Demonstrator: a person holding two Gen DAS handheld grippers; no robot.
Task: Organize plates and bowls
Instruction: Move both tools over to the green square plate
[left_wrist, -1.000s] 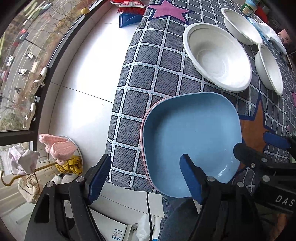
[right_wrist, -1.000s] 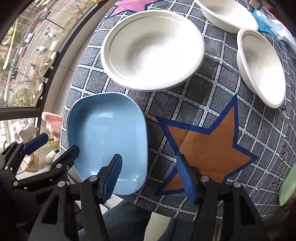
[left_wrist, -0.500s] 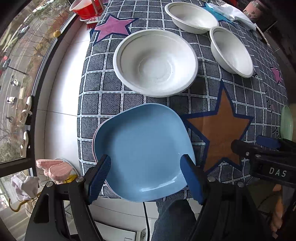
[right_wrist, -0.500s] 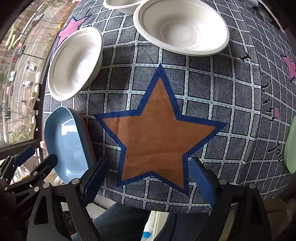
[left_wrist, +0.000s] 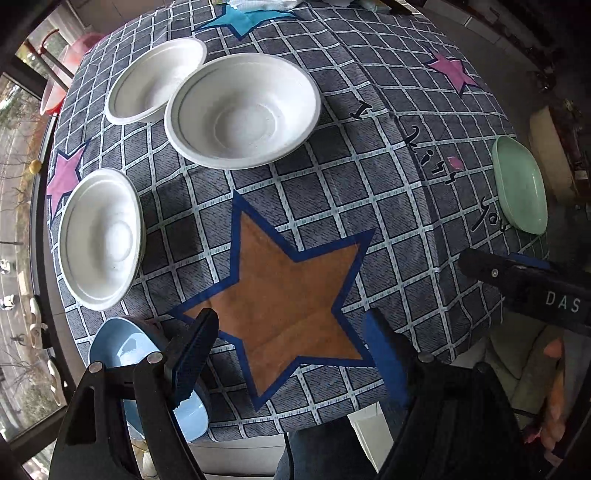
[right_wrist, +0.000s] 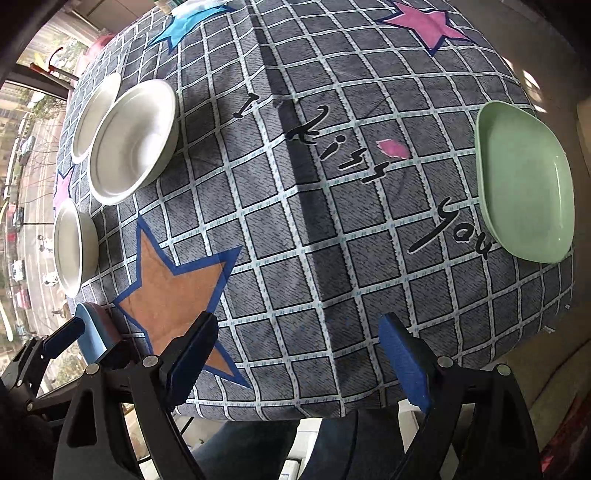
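Three white bowls sit on the checked tablecloth: one at the left (left_wrist: 101, 240), one in the middle (left_wrist: 242, 109), one behind it (left_wrist: 151, 79). A blue plate (left_wrist: 122, 350) on a pink plate rests at the near left table edge. A green plate (right_wrist: 524, 181) lies at the right edge; it also shows in the left wrist view (left_wrist: 521, 184). My left gripper (left_wrist: 291, 354) is open and empty over the orange star. My right gripper (right_wrist: 299, 354) is open and empty over the near edge, well left of the green plate.
The table's front edge runs just under both grippers, with the person's legs below. A window and street lie to the left. A pink basin (left_wrist: 55, 88) stands at the far left beyond the table. Cloths (left_wrist: 258, 3) lie at the table's far side.
Both grippers have swung right, away from the blue plate. The blue plate has slid to the left edge of both views and the green plate has come into view.
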